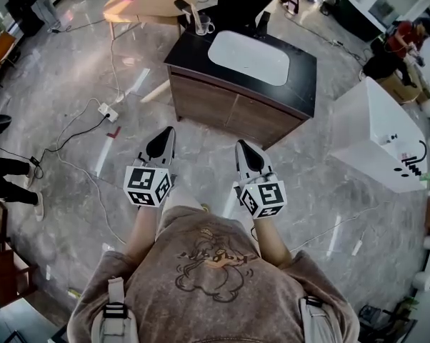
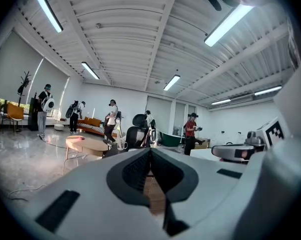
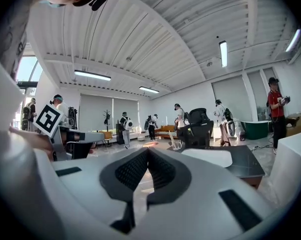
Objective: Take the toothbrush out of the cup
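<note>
A clear cup (image 1: 202,26) stands on the back left corner of a black-topped vanity cabinet (image 1: 222,106), with a toothbrush (image 1: 195,16) upright in it. Both grippers are held out in front of the person, well short of the cabinet and far from the cup. My left gripper (image 1: 166,133) is shut with nothing between its jaws. My right gripper (image 1: 242,146) is shut and empty too. In the left gripper view the cup (image 2: 121,144) shows small and distant above the closed left gripper (image 2: 150,150). The right gripper view has the cup (image 3: 176,143) beyond the closed right gripper (image 3: 148,150).
A white sink (image 1: 248,57) is set into the cabinet top. A black office chair (image 1: 247,6) and a round wooden table (image 1: 140,6) stand behind it. A white box (image 1: 376,131) sits to the right. A power strip with cables (image 1: 108,111) lies on the floor at left. People stand around.
</note>
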Available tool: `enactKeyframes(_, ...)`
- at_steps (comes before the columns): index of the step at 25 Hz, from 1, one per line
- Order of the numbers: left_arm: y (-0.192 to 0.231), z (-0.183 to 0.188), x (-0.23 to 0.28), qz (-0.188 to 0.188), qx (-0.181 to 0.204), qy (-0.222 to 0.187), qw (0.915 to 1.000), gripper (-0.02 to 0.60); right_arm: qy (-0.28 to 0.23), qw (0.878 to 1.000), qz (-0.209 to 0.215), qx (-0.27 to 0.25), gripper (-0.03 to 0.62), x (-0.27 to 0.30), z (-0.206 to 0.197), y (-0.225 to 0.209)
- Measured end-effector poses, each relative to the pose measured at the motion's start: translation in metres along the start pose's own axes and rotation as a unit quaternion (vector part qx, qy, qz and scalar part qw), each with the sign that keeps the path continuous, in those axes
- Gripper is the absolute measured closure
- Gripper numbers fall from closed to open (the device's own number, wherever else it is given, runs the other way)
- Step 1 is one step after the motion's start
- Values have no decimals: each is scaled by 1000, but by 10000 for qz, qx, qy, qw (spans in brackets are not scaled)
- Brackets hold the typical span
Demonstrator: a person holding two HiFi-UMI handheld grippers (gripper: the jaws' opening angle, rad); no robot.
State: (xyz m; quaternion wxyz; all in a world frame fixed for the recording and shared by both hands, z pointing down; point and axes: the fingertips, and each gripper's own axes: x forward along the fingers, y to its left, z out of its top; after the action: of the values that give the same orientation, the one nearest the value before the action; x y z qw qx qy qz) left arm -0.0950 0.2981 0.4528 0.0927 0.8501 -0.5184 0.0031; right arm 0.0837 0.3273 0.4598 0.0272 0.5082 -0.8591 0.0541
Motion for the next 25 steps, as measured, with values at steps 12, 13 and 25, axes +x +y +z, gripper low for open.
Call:
enactKeyframes(12,14,10,44,279,183,-209,9992,563,127,9997,-186,-10,579,29,-8,-48)
enactKeyframes(13,16,11,51,264,183,-209,9993,563,132,9997,-187,-6,579,34,-7,-52)
enactKeyframes(25,60,30,148,78,277,-62,9996,564,74,9998,-205,37,578,123,7,-97)
